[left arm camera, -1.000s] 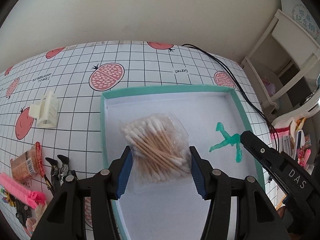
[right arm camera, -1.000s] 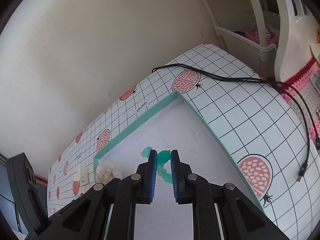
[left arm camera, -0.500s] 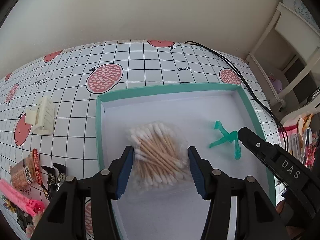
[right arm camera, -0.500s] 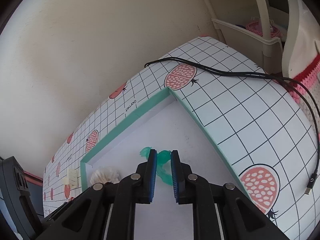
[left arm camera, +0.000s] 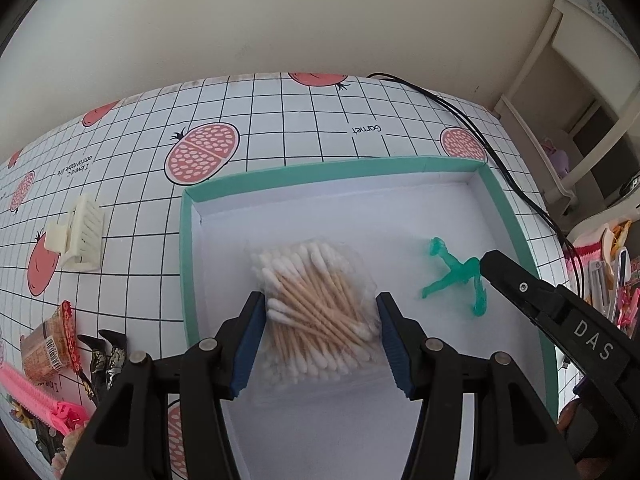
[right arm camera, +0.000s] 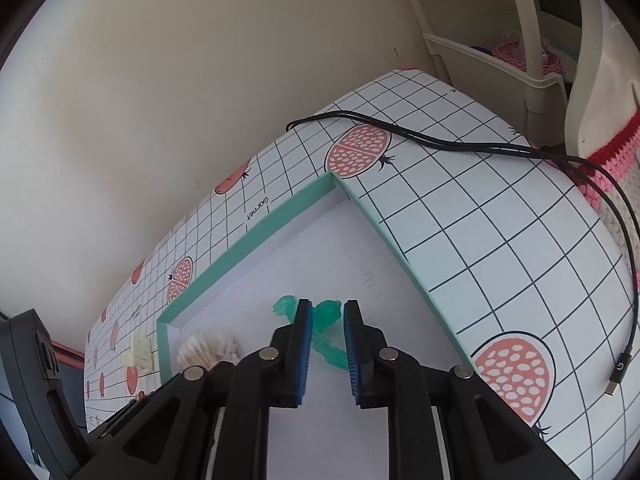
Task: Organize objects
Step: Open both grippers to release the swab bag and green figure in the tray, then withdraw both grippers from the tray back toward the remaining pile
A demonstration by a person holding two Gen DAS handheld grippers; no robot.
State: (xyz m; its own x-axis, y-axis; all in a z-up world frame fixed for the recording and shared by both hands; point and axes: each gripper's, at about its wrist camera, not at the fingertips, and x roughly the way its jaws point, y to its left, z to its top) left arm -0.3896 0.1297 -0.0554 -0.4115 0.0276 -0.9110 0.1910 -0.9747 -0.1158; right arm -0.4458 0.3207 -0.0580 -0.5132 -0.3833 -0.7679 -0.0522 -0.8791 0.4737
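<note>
Left wrist view: left gripper (left arm camera: 320,312), jaws spread wide, straddling a clear bag of cotton swabs (left arm camera: 316,300); a gap shows at each side, nothing pinched. Bag lies on the white floor of a teal-rimmed tray (left arm camera: 188,264), left of centre. Green plastic figure (left arm camera: 452,276) lies on the tray floor to the right of the bag, apart from it; the tip of the right gripper (left arm camera: 496,264), marked DAS, meets the figure's right end. Tray sits on a grid-pattern cloth (left arm camera: 280,120) printed with pomegranates. Left of the tray, on the cloth: cream hair claw (left arm camera: 78,238), well apart from the rim; nearer the camera, a small brown wrapped packet (left arm camera: 44,350), a dark patterned clip (left arm camera: 106,356), a pink comb-like item (left arm camera: 36,396). Black cable (left arm camera: 460,112) runs along the cloth past the tray's far right corner. Cream shelf unit (left arm camera: 572,92) stands beyond the table's right edge. Right wrist view: right gripper (right arm camera: 326,324), blue pads narrowly apart, the green figure (right arm camera: 326,314) between them; whether the pads touch it cannot be told. Part of the figure shows beyond the left finger, part lies on the tray floor below the pads. Tray (right arm camera: 256,236) far corner is ahead; swab bag (right arm camera: 208,346) lies at left near the tray's left wall. Hair claw (right arm camera: 140,354) is outside that wall. Cable (right arm camera: 460,144) crosses the cloth (right arm camera: 480,232) at right, its plug (right arm camera: 618,376) resting near a pomegranate print. Left gripper body (right arm camera: 36,384) fills the lower left edge.
</note>
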